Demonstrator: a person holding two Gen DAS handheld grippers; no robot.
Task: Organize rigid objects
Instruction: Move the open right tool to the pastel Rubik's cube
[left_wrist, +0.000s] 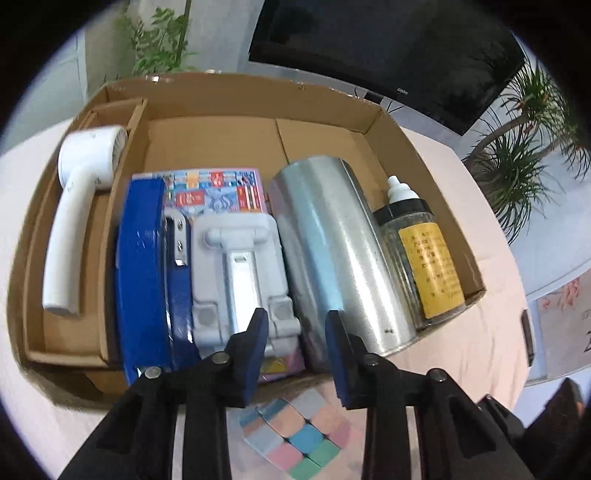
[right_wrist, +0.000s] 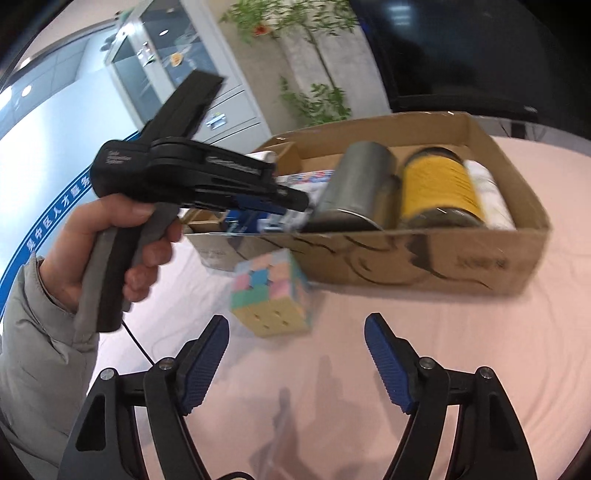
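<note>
A cardboard box (left_wrist: 236, 96) holds a white lint shaver (left_wrist: 81, 206), a blue flat case (left_wrist: 144, 266), a grey folding stand (left_wrist: 240, 266) lying on a colourful packet (left_wrist: 218, 192), a metal can (left_wrist: 332, 240) and a yellow-labelled bottle (left_wrist: 424, 258). A pastel puzzle cube (left_wrist: 295, 439) sits on the table just outside the box's near wall. My left gripper (left_wrist: 297, 332) hovers over the box's near edge, between the stand and the can; its jaws are narrowly apart with nothing between them. My right gripper (right_wrist: 295, 321) stands open, low over the table, with the cube (right_wrist: 273, 291) just ahead.
A pink cloth (right_wrist: 406, 350) covers the table. A person's hand (right_wrist: 110, 240) in a grey sleeve holds the left gripper at the left of the right wrist view. Potted plants (left_wrist: 517, 147) and a dark screen (left_wrist: 388, 48) stand behind the box.
</note>
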